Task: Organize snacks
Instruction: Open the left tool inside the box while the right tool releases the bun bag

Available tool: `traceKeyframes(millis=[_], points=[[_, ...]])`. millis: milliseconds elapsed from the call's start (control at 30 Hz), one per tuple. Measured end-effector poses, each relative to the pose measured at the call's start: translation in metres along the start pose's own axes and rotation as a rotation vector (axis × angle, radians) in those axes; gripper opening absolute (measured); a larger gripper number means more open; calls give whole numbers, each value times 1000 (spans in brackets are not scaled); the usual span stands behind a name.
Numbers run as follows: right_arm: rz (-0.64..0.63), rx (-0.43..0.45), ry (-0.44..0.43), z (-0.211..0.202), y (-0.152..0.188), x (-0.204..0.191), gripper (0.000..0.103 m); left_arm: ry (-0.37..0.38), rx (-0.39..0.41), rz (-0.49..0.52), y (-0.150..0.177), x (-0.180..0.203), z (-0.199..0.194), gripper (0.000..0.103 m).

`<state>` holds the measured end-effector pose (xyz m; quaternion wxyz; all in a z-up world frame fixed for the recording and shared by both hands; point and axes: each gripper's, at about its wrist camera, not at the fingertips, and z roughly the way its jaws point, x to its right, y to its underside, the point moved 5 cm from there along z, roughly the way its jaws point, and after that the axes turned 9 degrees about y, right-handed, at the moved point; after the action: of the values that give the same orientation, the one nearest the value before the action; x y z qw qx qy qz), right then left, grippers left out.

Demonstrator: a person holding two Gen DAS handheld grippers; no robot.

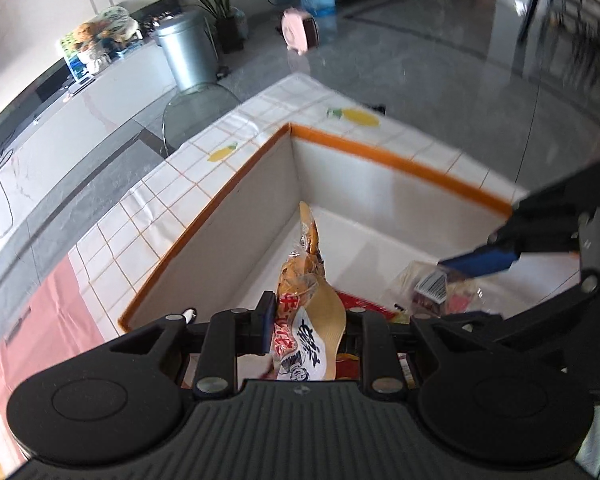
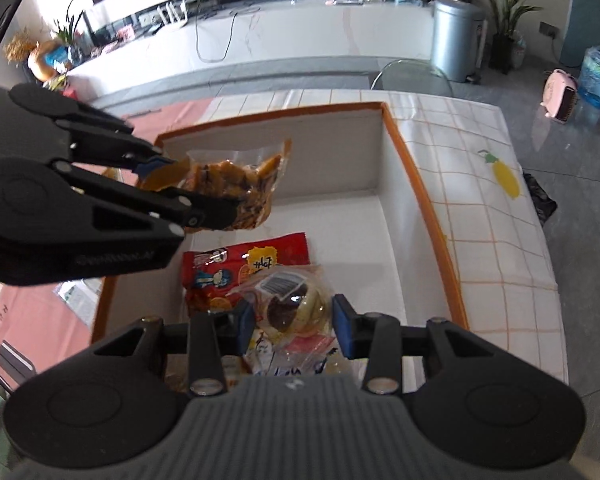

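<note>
orange-rimmed box (image 2: 416,184): receiving snacks. left gripper (image 1: 306,322) is clamping a clear cracker bag (image 2: 236,186) above it; right gripper (image 2: 294,322) is pinching a clear pastry packet (image 2: 292,300) over a red packet (image 2: 228,268). next: lowering, then releasing inside.

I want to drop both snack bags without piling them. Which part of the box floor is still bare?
The box floor is bare along the far wall and toward the right wall, beyond the red packet. The near end is crowded: the red packet and other wrappers lie there, under the right hand-held gripper and its clear pastry bag. The left hand-held gripper holds its orange snack bag over the far-left floor.
</note>
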<state>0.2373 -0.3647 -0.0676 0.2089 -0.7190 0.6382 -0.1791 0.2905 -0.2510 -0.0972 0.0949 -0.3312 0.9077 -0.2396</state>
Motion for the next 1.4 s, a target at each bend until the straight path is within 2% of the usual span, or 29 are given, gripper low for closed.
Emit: traceKeyframes(millis=[333, 500, 667, 767, 833, 967, 1000, 1400], points=[[-131, -84, 15, 51, -25, -10, 38, -41, -120, 130, 7, -17, 39, 25], [-192, -125, 51, 67, -28, -17, 38, -26, -144, 147, 9, -19, 47, 25], [-184, -149, 40, 74, -32, -19, 38, -26, -144, 122, 7, -25, 50, 26], [-189, -152, 49, 75, -30, -18, 38, -7, -144, 102, 9, -27, 50, 35], [-193, -150, 62, 75, -29, -17, 38, -3, -130, 106, 11, -28, 47, 36], [-197, -146, 61, 74, -29, -16, 38, 24, -110, 79, 14, -29, 40, 65], [-200, -147, 63, 74, -29, -17, 38, 28, -104, 73, 15, -29, 38, 68], [-206, -196, 85, 83, -30, -23, 39, 127, -9, -32, 19, -35, -18, 76]])
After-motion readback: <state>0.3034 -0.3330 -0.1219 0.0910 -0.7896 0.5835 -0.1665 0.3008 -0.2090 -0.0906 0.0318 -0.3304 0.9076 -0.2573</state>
